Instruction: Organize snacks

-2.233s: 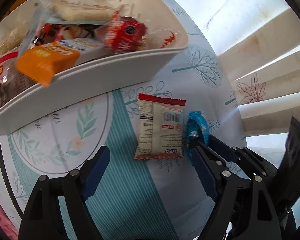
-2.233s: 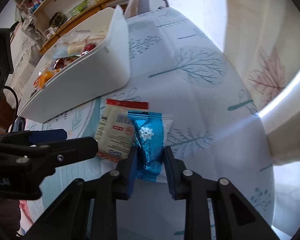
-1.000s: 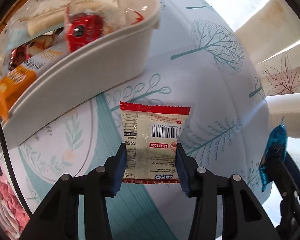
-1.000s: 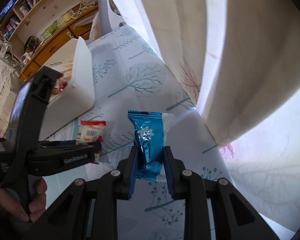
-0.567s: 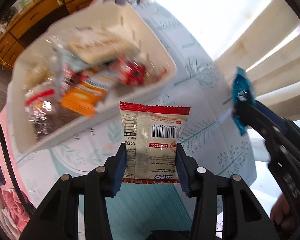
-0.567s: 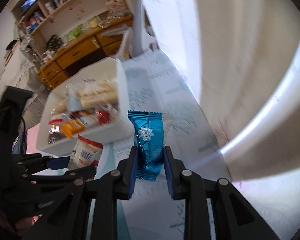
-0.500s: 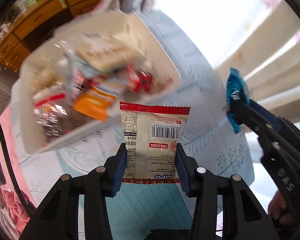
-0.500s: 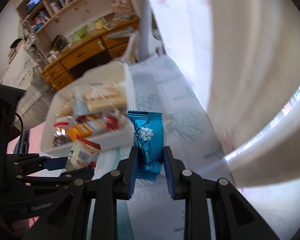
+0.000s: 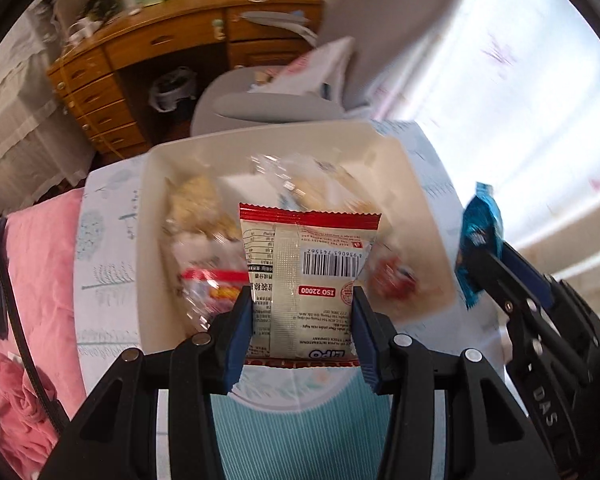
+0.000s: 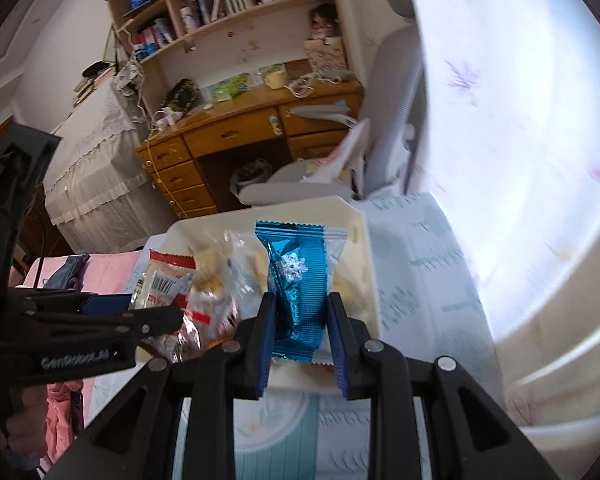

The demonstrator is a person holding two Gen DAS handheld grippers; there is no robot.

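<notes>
My left gripper point(image 9: 302, 312) is shut on a white snack packet with a red top edge and a barcode point(image 9: 308, 280), held in the air over the white bin point(image 9: 150, 240). The bin holds several wrapped snacks, blurred here. My right gripper point(image 10: 300, 320) is shut on a blue foil packet with a snowflake point(image 10: 298, 280), also held above the bin point(image 10: 370, 264). In the left wrist view the blue packet point(image 9: 480, 236) and the right gripper show at the right edge. The right wrist view has the white packet point(image 10: 160, 284) in the left gripper at its left.
The bin stands on a table with a pale tree-print cloth point(image 9: 104, 248) and a teal striped mat point(image 9: 300, 432). Pink fabric point(image 9: 32, 280) lies to the left. Beyond the table are a grey chair point(image 9: 268, 100), a wooden desk point(image 10: 236, 136) and bookshelves. Curtains fill the right.
Both grippers have risen from the table with their packets and moved over the bin. The views now look down into the bin, with the room behind it in sight.
</notes>
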